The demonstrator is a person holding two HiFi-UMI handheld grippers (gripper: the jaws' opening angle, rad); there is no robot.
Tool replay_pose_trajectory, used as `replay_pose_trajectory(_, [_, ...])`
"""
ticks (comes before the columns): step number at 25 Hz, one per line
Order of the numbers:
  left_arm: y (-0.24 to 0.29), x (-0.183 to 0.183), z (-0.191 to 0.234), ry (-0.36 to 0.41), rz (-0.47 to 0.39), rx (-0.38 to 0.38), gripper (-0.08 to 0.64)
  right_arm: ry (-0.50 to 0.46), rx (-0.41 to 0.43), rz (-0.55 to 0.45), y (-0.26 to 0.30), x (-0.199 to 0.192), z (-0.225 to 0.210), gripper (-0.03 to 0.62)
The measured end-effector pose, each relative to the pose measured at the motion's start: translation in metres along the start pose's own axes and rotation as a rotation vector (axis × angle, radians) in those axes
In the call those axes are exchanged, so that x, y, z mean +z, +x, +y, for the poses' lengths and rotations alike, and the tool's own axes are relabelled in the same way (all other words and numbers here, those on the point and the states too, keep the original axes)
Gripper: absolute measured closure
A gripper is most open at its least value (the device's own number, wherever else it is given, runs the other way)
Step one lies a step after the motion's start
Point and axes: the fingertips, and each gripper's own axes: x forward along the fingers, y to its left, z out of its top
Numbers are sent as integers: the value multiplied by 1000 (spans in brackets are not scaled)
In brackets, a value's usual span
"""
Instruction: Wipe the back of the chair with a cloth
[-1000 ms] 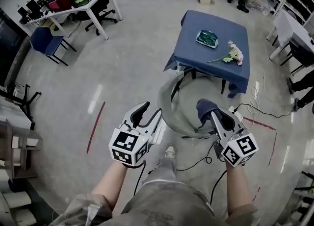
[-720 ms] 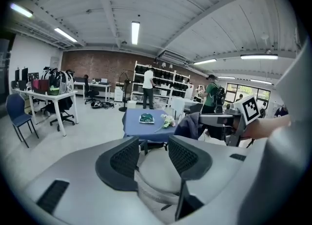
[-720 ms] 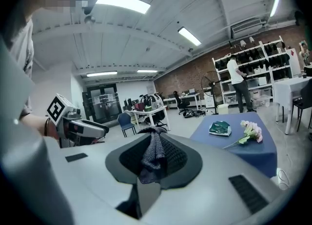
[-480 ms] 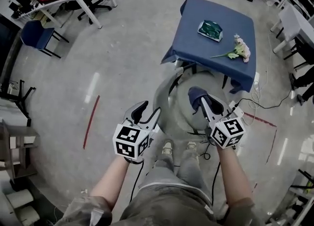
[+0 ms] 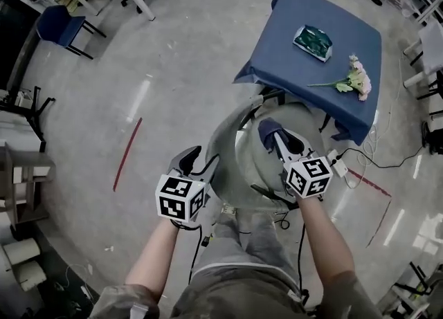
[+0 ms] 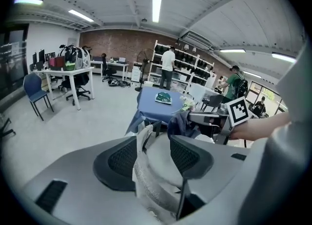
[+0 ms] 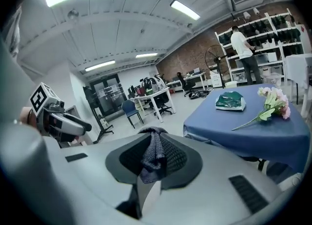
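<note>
Now the left claw, its jaws just opening wide astride the rim of the chair back at frame centre, should steady it while the right claw, pinching the dark cloth, presses flat along the curve.

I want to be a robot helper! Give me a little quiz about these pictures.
1. True or false: the right gripper is shut on a dark blue cloth.
2. What lies on the blue table beside the green packet? A flowers; B a cup; C a book.
3. Fill in: the curved grey back belongs to a ____.
Key: 1 true; 2 A; 3 chair.
</note>
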Motion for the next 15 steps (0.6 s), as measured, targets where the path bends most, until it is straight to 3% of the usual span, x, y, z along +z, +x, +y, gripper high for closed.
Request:
replay_pose_trajectory(5, [16,-19,11,-50,44,61,342,15,30,53,33,-24,-23,522])
replay_pose_trajectory(15, [35,-54,20,-76,113,74,342,4,46,113,90,-65,-55,522])
